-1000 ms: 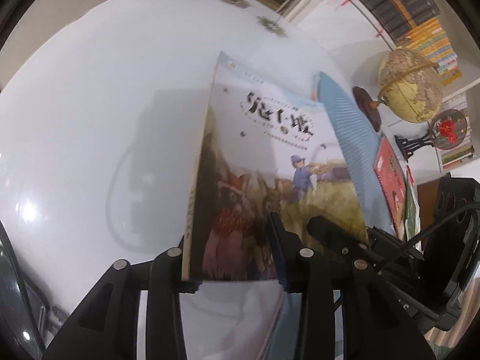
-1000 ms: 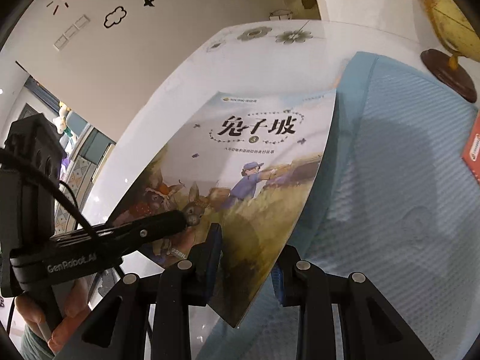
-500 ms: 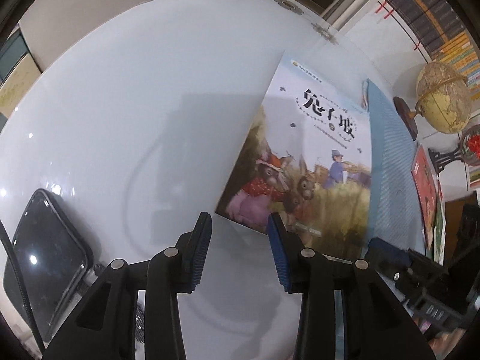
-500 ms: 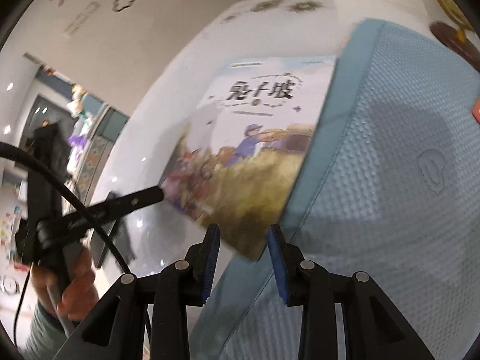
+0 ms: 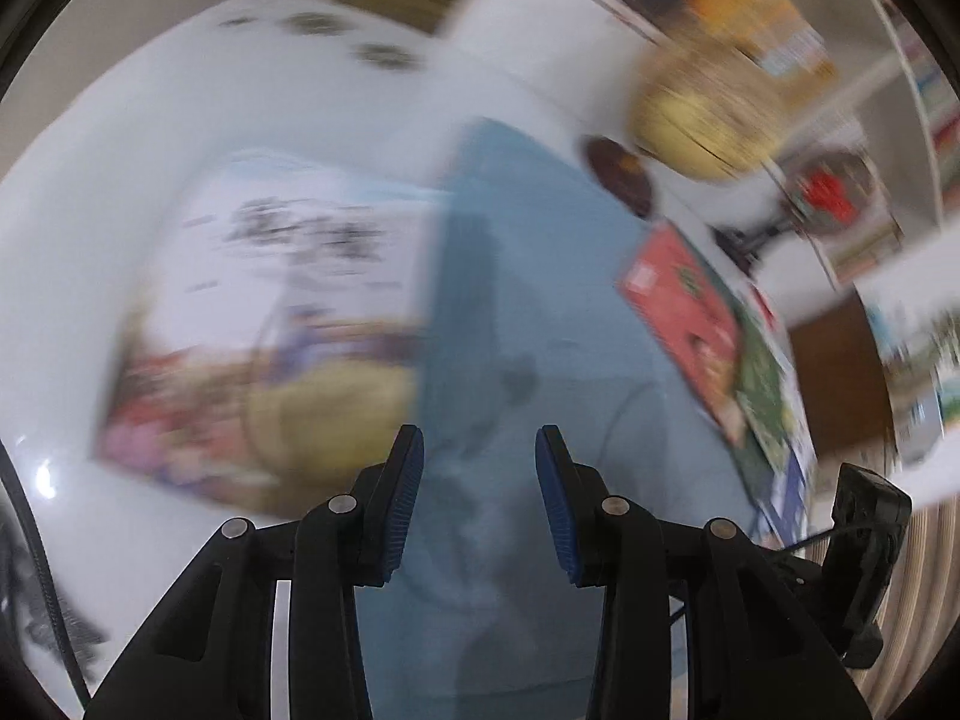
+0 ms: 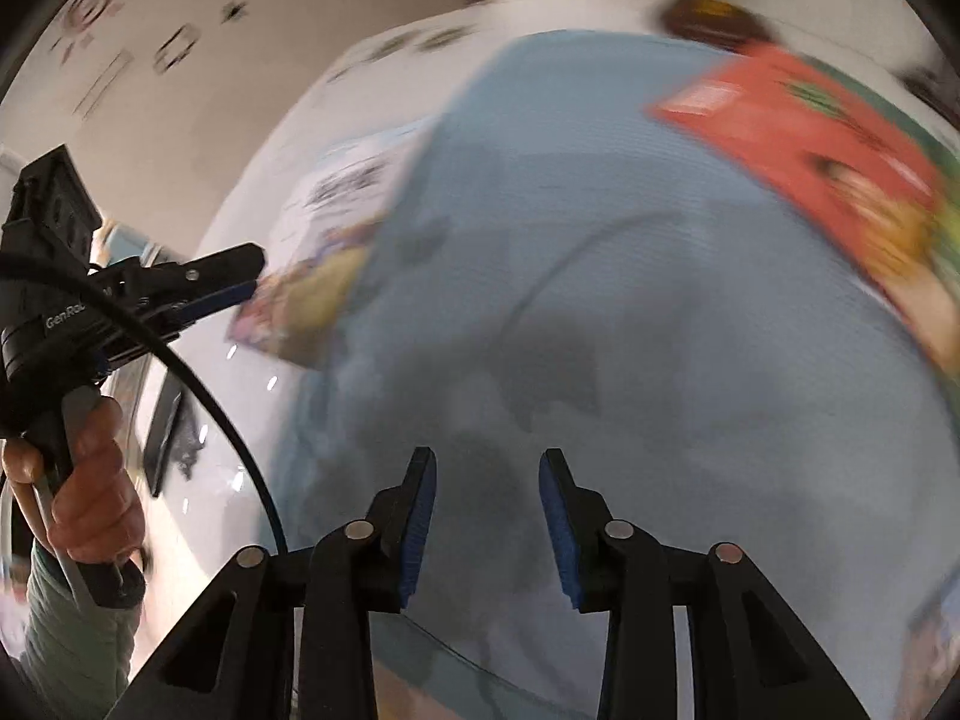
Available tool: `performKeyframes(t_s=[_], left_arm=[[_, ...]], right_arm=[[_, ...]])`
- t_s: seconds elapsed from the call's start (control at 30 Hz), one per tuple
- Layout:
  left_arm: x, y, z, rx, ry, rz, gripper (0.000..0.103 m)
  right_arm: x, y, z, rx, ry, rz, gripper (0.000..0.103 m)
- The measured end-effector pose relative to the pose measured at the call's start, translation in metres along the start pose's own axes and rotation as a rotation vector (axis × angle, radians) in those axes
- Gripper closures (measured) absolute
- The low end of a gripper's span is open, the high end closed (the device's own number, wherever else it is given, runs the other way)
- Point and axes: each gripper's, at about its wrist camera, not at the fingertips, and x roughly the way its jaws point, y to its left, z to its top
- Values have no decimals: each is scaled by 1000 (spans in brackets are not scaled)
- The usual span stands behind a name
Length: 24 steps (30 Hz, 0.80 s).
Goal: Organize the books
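Through the left wrist camera, your left gripper (image 5: 479, 480) had its fingers spread apart with nothing between them, hovering over the blue mat (image 5: 540, 312). Ahead and to the left of those fingers, the picture book (image 5: 270, 330) lay flat on the white table (image 5: 150, 138), its right edge meeting the mat's left edge; blur hid whether it overlapped. Ahead and to the right, a red book (image 5: 684, 300) lay at the mat's far right side with other books beneath it. Farther ahead to the right stood a globe (image 5: 696, 120). The whole view was smeared by motion.

Through the right wrist camera, your right gripper (image 6: 487, 492) was likewise spread and empty, poised above the mat (image 6: 600, 252). The picture book (image 6: 324, 240) sat ahead and left of it, against the mat's left edge. The left gripper (image 6: 240, 288) appeared far left, in your hand (image 6: 90, 492), its tip just beside the book's near corner. The red book (image 6: 798, 138) lay ahead to the right.
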Motion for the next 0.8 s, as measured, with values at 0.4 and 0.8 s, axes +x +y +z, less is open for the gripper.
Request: performKeyframes(t_s=[0.4, 0.8], left_arm=[[103, -223, 0, 226, 116, -3, 65], [213, -315, 15, 137, 94, 127, 64]], right_arm=[[-123, -217, -8, 242, -206, -56, 44], [-135, -330, 27, 160, -195, -36, 44]])
